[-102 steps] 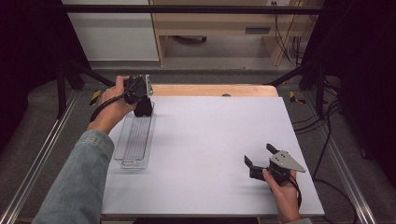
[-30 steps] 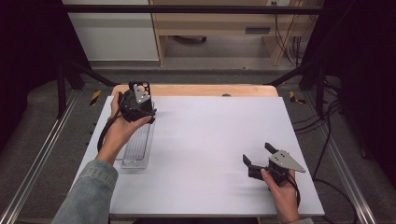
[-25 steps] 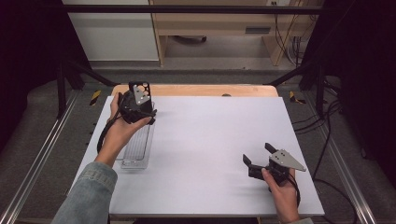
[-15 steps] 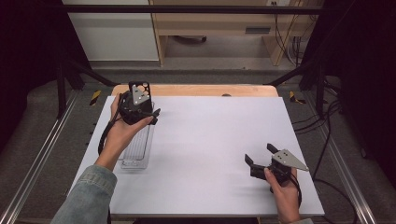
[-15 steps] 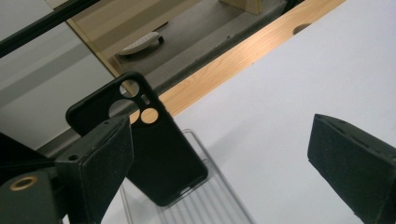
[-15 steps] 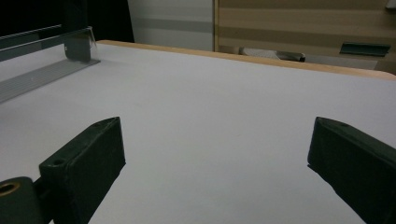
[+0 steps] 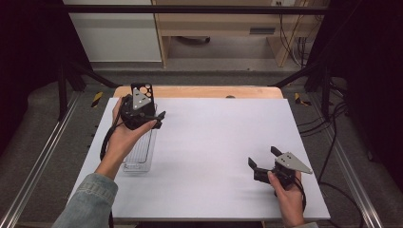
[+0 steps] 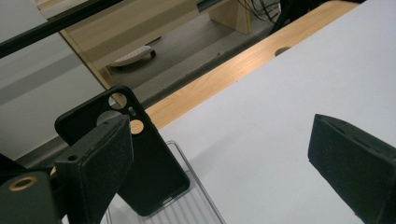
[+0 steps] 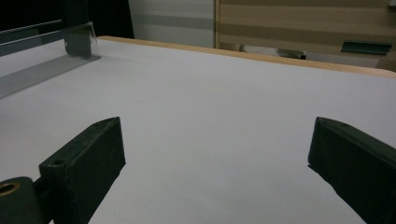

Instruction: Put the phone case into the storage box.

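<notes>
Left gripper [image 7: 151, 115], lifted off the tray [image 7: 141, 154] over recent seconds, jaws spread, black phone case [image 8: 128, 154] apparently propped behind one jaw above tray, not pinched; right gripper [image 7: 265, 164] jaws spread, unmoved; case likely being taken out

A black phone case [image 8: 140, 168] is seen standing tilted in a clear ribbed tray [image 7: 140, 154]. The tray is laid along the white surface's [image 7: 214, 142] left side.
</notes>
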Demonstrator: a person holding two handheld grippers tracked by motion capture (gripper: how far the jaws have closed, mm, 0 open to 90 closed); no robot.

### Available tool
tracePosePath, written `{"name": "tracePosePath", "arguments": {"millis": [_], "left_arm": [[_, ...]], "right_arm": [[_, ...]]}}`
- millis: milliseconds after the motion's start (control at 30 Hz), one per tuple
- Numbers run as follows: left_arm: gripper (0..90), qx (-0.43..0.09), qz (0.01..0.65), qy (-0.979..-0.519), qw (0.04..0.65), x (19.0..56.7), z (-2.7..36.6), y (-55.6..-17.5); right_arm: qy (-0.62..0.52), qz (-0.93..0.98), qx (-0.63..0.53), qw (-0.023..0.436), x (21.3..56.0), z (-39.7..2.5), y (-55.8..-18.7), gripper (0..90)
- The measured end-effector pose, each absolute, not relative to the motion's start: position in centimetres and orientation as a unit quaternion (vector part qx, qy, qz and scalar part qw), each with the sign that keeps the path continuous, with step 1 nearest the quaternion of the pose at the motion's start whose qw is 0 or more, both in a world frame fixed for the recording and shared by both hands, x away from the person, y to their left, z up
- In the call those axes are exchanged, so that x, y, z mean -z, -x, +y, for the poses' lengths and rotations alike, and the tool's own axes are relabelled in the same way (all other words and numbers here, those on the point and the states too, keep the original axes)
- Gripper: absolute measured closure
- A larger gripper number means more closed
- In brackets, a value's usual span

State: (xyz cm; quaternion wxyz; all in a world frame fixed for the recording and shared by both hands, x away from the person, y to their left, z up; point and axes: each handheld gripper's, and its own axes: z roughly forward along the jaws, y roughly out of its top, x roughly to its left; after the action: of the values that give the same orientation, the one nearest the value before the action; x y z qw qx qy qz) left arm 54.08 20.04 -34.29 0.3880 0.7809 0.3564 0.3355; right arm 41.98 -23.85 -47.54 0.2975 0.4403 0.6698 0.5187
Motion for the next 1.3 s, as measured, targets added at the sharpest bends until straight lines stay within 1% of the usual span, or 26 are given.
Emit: {"name": "tracePosePath", "arguments": {"millis": [133, 333, 800, 967, 1300], "left_arm": [[5.3, -0.311, 0.372, -0.763, 0.427, 34.4, 20.4, -53.8], [4.6, -0.287, 0.382, -0.75, 0.458, 34.6, 20.5, -53.1], [4.4, -0.294, 0.376, -0.723, 0.499, 35.0, 19.7, -51.8], [4.3, -0.281, 0.375, -0.718, 0.515, 35.1, 19.8, -51.5], [3.4, -0.286, 0.361, -0.699, 0.548, 34.5, 19.7, -50.6]], "right_arm": [[-0.439, 0.671, -0.518, 0.298, 47.5, -23.8, -42.0, 4.1], [-0.438, 0.673, -0.517, 0.297, 47.5, -23.8, -42.0, 4.0], [-0.439, 0.672, -0.514, 0.301, 47.6, -23.9, -42.0, 3.9], [-0.441, 0.673, -0.513, 0.3, 47.6, -23.8, -42.0, 3.8], [-0.442, 0.673, -0.512, 0.3, 47.7, -23.9, -42.0, 3.7]]}}
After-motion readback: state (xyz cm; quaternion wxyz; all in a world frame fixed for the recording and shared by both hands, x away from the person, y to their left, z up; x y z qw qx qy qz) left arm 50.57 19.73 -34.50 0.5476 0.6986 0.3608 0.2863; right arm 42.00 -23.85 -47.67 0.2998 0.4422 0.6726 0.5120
